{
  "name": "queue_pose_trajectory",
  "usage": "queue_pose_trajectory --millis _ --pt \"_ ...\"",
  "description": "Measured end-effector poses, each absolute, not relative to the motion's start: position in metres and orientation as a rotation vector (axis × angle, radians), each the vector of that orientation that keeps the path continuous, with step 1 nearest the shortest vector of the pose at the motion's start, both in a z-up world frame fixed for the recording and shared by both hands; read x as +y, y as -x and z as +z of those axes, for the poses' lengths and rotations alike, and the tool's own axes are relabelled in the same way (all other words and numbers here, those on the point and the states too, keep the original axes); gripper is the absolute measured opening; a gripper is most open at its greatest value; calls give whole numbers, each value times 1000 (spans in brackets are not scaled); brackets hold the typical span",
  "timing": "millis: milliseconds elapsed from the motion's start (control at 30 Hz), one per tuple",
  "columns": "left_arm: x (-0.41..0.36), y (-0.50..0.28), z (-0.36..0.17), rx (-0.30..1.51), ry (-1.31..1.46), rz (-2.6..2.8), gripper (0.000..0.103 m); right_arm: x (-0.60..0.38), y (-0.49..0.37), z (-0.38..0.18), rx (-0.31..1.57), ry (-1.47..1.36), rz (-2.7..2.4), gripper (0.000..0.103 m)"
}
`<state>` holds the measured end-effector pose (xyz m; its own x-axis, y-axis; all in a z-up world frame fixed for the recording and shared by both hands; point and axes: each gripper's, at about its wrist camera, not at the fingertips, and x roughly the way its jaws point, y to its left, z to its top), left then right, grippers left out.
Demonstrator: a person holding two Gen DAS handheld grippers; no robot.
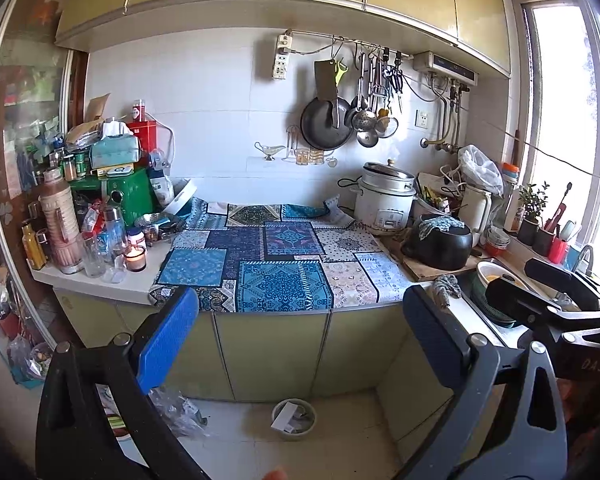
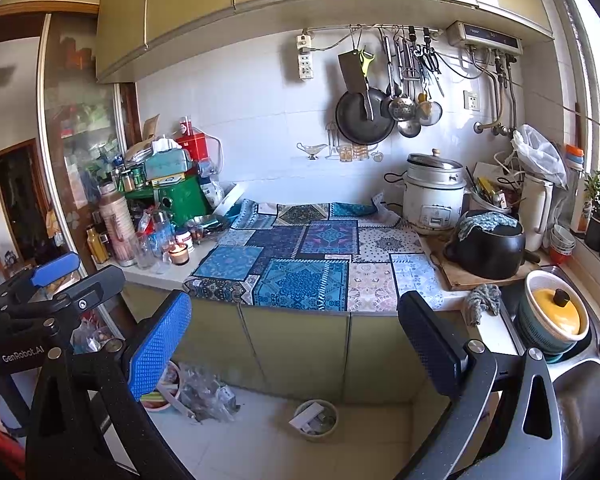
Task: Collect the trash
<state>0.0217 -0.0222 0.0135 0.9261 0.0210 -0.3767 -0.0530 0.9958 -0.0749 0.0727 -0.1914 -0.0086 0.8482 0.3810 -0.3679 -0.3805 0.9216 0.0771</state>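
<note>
Both the left gripper [image 1: 300,340] and right gripper [image 2: 294,338] hang wide open and empty; patterned tabletop [image 1: 284,256] looks cleared, waste bin [image 2: 315,417] on floor holds scraps.

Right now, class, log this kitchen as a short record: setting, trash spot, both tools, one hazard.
setting: counter under a patchwork cloth
trash spot: small bin on the floor by the cabinets, paper inside
left gripper: fingers open, empty
right gripper: fingers open, empty
hazard: lit candle among bottles
</note>
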Motion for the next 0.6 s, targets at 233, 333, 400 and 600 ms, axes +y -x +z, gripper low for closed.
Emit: queue_pose_trajectory --millis 233,333,400,600 --pt "-19 -22 12 384 76 41 102 -188 -72 -8 388 -2 399 103" --pt "-15 -23 12 385 82 39 102 -185 -73 -8 391 -1 394 103" --pt "-11 -23 11 385 87 38 102 -182 -74 -8 394 -3 390 103" --pt "1 -29 8 397 93 34 102 -172 -81 -11 409 -14 380 103"
